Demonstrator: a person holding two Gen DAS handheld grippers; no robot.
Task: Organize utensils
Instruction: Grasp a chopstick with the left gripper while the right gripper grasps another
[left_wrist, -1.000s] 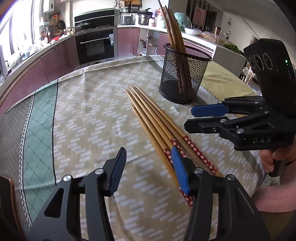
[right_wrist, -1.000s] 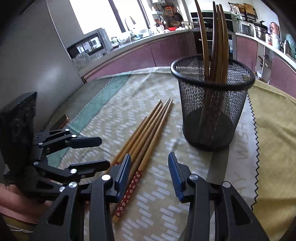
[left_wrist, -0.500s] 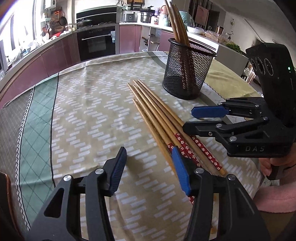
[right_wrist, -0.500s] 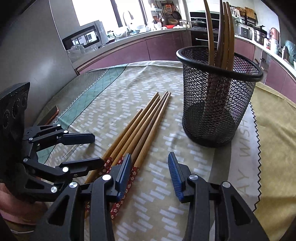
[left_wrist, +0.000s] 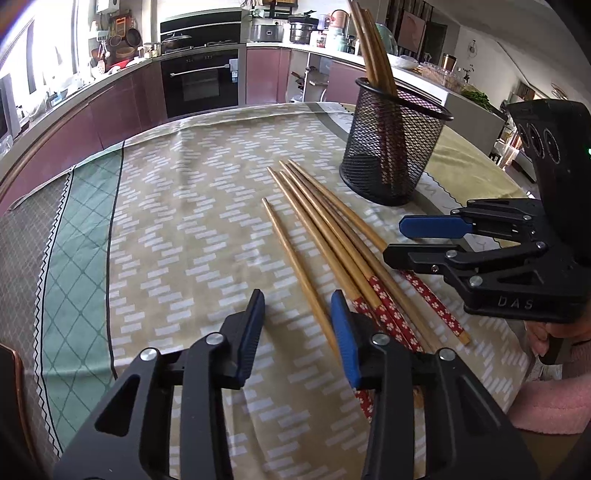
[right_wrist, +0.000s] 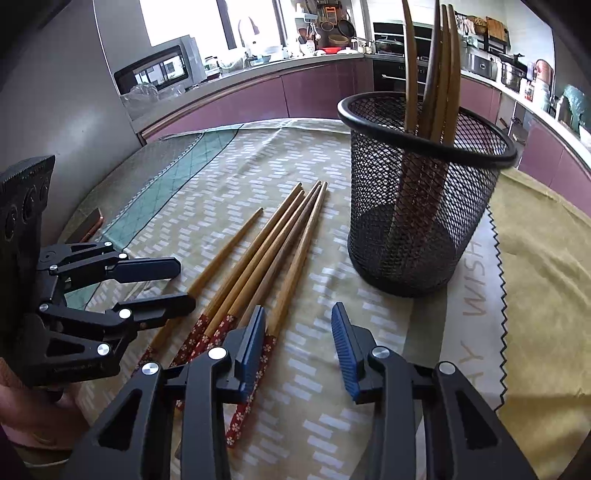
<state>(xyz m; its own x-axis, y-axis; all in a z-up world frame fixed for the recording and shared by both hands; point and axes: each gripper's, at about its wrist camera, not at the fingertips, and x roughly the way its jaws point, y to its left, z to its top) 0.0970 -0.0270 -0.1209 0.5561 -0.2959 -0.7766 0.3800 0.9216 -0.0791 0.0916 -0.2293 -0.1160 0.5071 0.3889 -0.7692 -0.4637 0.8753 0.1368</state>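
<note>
Now, with both the left gripper (left_wrist: 297, 325) and right gripper (right_wrist: 298, 341) spread and holding nothing, nip one of the loose chopsticks (left_wrist: 325, 236) lying just ahead, then lift toward the mesh holder (right_wrist: 424, 206) beyond.

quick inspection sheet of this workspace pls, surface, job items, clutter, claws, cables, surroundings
surface: table under a patterned tablecloth, beige with a green checked band and a yellow section at the far side.
job's things: five loose chopsticks with red floral ends lie flat, one apart from the other four; black mesh holder stands upright with several chopsticks inside.
clutter: a brown flat object by the table edge, identity unclear.
claws: left claw open, low over the loose chopsticks' red ends, holding nothing; right claw open, empty, also near the red ends.
cables: nothing seen.
surroundings: kitchen with purple cabinets, built-in oven, pots on the counter, microwave.
</note>
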